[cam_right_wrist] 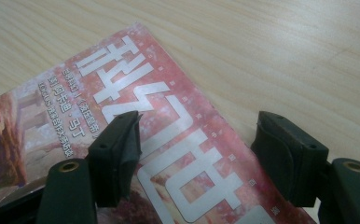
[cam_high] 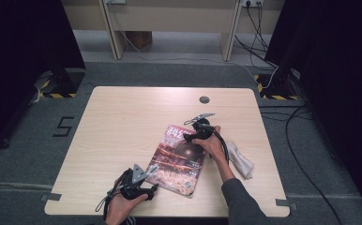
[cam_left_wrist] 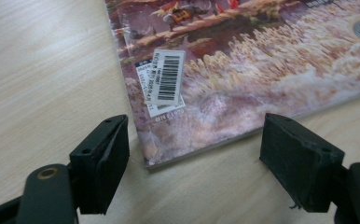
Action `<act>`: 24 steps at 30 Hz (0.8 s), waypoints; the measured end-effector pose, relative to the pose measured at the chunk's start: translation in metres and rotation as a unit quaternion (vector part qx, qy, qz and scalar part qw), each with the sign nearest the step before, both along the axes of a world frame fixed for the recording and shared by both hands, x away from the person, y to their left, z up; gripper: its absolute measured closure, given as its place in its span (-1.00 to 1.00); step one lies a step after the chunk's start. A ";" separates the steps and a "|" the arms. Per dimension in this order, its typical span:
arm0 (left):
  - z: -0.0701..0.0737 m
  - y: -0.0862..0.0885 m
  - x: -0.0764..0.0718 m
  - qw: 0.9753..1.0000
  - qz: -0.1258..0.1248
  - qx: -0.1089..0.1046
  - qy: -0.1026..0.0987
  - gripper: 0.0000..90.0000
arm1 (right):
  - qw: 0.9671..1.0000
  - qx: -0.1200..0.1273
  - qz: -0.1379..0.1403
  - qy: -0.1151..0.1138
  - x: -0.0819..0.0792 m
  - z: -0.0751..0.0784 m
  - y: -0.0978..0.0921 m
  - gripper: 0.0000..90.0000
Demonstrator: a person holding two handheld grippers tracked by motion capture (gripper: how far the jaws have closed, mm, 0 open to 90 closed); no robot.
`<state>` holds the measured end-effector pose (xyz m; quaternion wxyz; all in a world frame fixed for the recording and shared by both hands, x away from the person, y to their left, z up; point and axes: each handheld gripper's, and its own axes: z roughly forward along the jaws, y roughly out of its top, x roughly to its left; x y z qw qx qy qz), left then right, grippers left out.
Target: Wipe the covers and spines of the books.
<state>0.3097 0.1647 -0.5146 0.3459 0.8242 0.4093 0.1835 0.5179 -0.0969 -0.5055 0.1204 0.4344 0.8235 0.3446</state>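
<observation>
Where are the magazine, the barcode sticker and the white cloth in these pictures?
magazine (cam_high: 177,159): high view, middle of its reddish cover.
barcode sticker (cam_left_wrist: 166,78): left gripper view, on the black bars, near the magazine's corner.
white cloth (cam_high: 241,161): high view, middle of the crumpled fabric, right of the magazine.

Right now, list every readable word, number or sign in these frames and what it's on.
"5": dark floor mark left of the table.
Large white Chinese title on the magazine cover: first character reads "科"; the rest is cut off or hidden by the right gripper.
Small white caption lines beside the title: too blurred.
Barcode sticker on the magazine, near the left gripper: digits too small.
</observation>
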 end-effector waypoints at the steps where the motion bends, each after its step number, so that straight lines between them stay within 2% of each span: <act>1: 0.000 0.000 0.001 1.000 0.001 0.002 0.001 -0.48 | 1.000 0.000 0.000 0.000 -0.002 0.000 -0.001 -0.28; 5: 0.002 0.003 0.003 1.000 0.008 -0.008 0.007 -0.52 | 1.000 -0.016 0.017 -0.003 -0.010 0.002 -0.006 -0.28; 13: 0.004 0.014 0.014 1.000 0.021 0.009 0.004 -0.64 | 0.999 -0.022 0.025 0.000 -0.036 0.004 -0.032 -0.28; 17: 0.005 0.022 0.024 0.999 0.034 0.022 -0.001 -0.68 | 0.999 -0.029 0.020 0.004 -0.056 0.005 -0.044 -0.28; 21: 0.004 0.029 0.033 0.998 0.055 0.028 -0.007 -0.68 | 0.998 -0.040 0.038 0.006 -0.073 0.007 -0.053 -0.28; 24: 0.004 0.033 0.040 0.997 0.069 0.029 -0.010 -0.68 | 0.999 -0.030 0.036 0.005 -0.086 0.005 -0.059 -0.29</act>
